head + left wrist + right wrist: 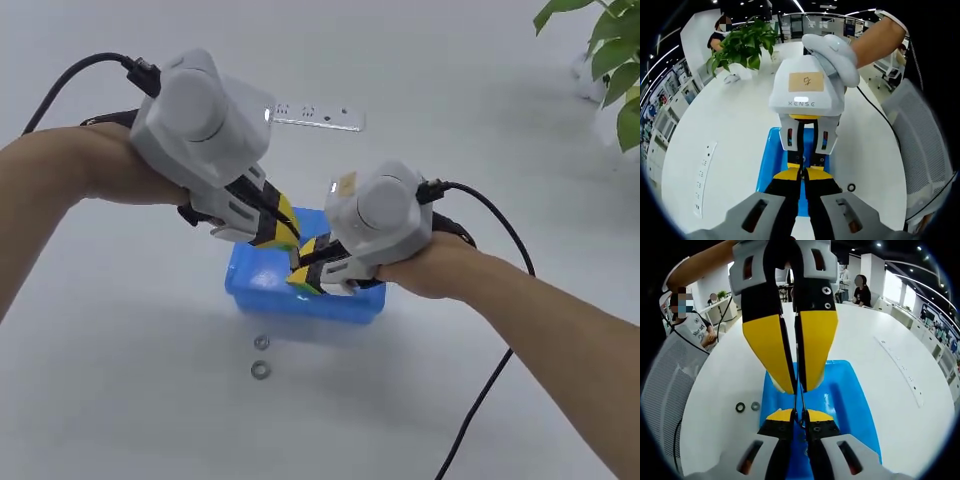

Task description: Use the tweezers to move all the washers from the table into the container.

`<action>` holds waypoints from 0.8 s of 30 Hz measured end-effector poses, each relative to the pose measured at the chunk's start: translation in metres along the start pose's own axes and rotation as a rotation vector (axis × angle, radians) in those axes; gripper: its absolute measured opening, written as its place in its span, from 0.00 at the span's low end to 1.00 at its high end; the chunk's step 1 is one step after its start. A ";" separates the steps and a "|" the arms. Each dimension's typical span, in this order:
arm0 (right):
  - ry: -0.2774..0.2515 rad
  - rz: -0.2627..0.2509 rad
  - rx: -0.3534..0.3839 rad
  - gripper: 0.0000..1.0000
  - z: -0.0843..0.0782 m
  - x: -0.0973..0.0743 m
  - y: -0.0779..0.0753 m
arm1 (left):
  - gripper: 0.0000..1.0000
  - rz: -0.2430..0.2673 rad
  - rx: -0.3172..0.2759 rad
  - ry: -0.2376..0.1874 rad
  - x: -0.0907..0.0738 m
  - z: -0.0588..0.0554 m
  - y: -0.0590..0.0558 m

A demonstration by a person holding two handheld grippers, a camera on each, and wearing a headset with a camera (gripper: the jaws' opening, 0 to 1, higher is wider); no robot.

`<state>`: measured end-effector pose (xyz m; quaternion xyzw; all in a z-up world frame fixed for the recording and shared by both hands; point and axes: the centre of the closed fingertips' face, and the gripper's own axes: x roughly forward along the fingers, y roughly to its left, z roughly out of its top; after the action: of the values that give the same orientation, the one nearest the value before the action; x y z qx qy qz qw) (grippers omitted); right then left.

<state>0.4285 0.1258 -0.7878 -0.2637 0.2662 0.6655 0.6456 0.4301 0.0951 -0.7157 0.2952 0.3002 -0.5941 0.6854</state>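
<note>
**A:** Where are the two grippers?

**B:** Both are above the blue container (300,302), tip to tip. The left gripper (284,230) and the right gripper (306,274) each have their jaws squeezed almost together on the thin metal tweezers (799,399), which run between them.

**A:** And the washers?

**B:** Two washers (261,343) lie side by side on the white table (120,380), just in front of the container.

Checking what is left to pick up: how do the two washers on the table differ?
The nearer washer lies closer to the blue container; the farther washer lies farther out. In the right gripper view the nearer washer looks pale silver, the farther washer dark. Both are rings lying flat on the table, apart, outside the container.
</note>
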 end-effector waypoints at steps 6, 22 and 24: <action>0.002 -0.003 -0.009 0.10 -0.001 0.001 0.000 | 0.06 -0.003 0.000 0.002 0.001 -0.001 -0.001; 0.010 -0.006 -0.016 0.11 -0.001 0.000 0.000 | 0.06 0.003 0.005 0.007 0.000 -0.001 -0.001; 0.011 -0.007 -0.017 0.11 0.000 -0.001 0.000 | 0.06 0.006 0.007 0.008 -0.001 -0.001 -0.002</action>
<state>0.4281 0.1252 -0.7876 -0.2739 0.2632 0.6639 0.6442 0.4284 0.0961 -0.7155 0.3008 0.3000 -0.5920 0.6849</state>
